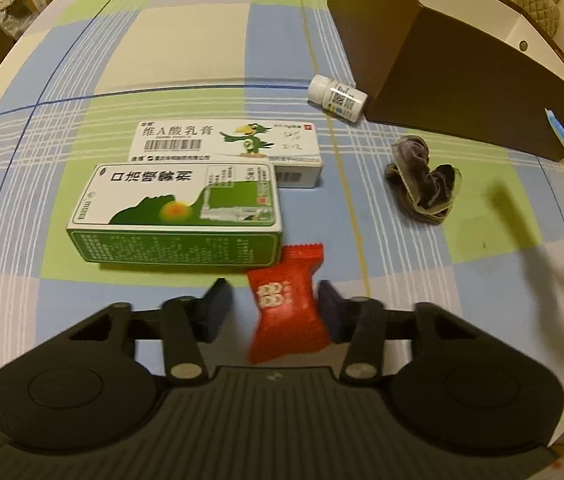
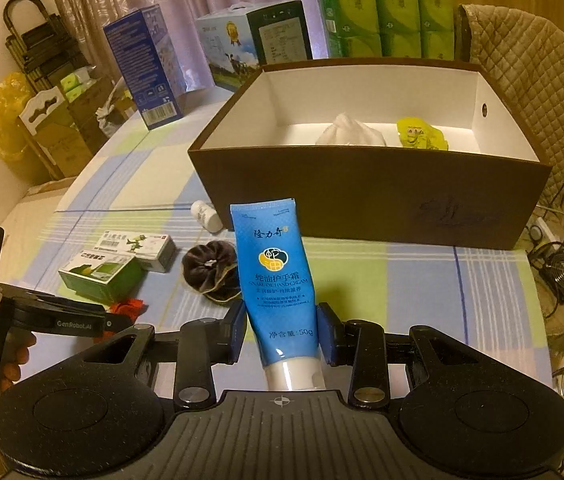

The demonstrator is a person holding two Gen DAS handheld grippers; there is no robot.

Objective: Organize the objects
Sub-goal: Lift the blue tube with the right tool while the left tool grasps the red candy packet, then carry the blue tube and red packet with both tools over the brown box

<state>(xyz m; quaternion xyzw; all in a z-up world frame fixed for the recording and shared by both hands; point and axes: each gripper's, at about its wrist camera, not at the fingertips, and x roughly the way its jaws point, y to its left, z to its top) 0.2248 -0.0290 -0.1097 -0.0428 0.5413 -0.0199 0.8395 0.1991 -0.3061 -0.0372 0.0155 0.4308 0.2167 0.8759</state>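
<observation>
- The left gripper (image 1: 272,308) sits low over the table (image 1: 186,60), jaws wide apart around a red sachet (image 1: 288,304). The right pad looks to touch the sachet; a gap shows at the left pad.
- The sachet is crinkled, with white print, near the table's near edge, just beside a green box (image 1: 178,216).
- The right gripper (image 2: 282,334) is raised and pinches a blue tube (image 2: 278,280), cap toward the camera, crimped end up.
- The tube hangs before the brown box (image 2: 362,196), which stands on the table toward its far right corner.
</observation>
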